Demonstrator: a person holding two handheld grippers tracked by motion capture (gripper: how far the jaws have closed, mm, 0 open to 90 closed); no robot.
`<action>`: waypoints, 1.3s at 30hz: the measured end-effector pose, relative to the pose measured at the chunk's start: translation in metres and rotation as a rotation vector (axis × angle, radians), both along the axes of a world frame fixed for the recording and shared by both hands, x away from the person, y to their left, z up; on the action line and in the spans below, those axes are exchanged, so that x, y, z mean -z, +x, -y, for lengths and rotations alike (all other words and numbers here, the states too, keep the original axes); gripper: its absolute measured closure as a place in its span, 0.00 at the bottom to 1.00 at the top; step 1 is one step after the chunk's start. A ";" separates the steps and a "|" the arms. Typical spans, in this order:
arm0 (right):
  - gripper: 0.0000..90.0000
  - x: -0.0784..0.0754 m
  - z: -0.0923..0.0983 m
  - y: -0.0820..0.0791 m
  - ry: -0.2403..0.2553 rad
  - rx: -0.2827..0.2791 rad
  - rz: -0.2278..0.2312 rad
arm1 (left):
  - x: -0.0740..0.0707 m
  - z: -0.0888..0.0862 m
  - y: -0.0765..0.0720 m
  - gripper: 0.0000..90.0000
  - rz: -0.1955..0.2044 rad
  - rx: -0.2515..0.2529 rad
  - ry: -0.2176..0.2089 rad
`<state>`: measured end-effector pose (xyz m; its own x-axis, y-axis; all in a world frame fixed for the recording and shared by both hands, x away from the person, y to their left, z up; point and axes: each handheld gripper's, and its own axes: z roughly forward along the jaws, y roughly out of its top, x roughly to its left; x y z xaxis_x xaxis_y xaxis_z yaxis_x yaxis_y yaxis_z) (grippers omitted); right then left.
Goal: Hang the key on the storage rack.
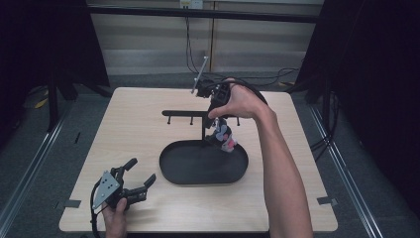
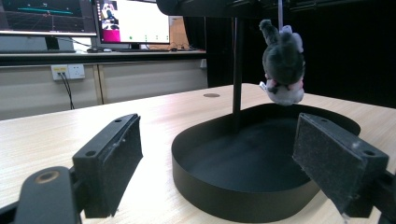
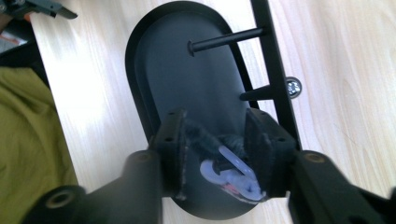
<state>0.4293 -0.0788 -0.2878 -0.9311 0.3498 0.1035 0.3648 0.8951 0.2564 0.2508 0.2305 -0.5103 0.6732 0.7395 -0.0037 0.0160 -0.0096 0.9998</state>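
Hanging from the black stand [image 2: 237, 70] above the oval tray [image 1: 171, 171], the plush toy [image 2: 283, 70] is sitting between the right gripper [image 3: 212, 140]'s parted jaws. Resting near the tray, the left gripper [image 1: 141, 176] is gaping open, holding nothing.

A small plush toy [image 2: 283, 65], grey with a white and pink lower part, is hanging by a pale loop from the black stand [image 2: 238, 70]. It is dangling upright over the far end of the stand's oval black tray [image 1: 171, 166], just beside the upright post and clear of the tray floor. In the right gripper view the toy [image 3: 229, 175] is sitting between two black pads.
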 end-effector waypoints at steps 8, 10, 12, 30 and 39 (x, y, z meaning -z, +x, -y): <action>0.63 -0.003 0.001 -0.016 0.041 0.021 0.028 | 0.000 -0.001 0.000 0.17 0.002 0.001 0.007; 0.62 -0.003 0.001 -0.022 0.066 0.018 0.031 | 0.000 -0.001 0.000 0.17 0.005 0.003 0.011; 0.60 -0.004 0.001 -0.028 0.077 0.018 0.035 | 0.000 -0.001 0.000 0.17 0.004 0.004 0.009; 0.53 0.019 0.016 -0.068 0.274 0.072 0.091 | 0.000 -0.001 0.000 0.17 0.002 0.003 0.011; 0.41 0.040 0.027 -0.098 0.372 0.119 0.171 | 0.000 -0.002 0.001 0.17 0.005 0.019 0.018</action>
<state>0.3315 -0.1061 -0.3278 -0.9011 0.4241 0.0903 0.3842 0.6843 0.6198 0.2517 0.2320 -0.5101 0.6869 0.7266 0.0130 0.0110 -0.0283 0.9995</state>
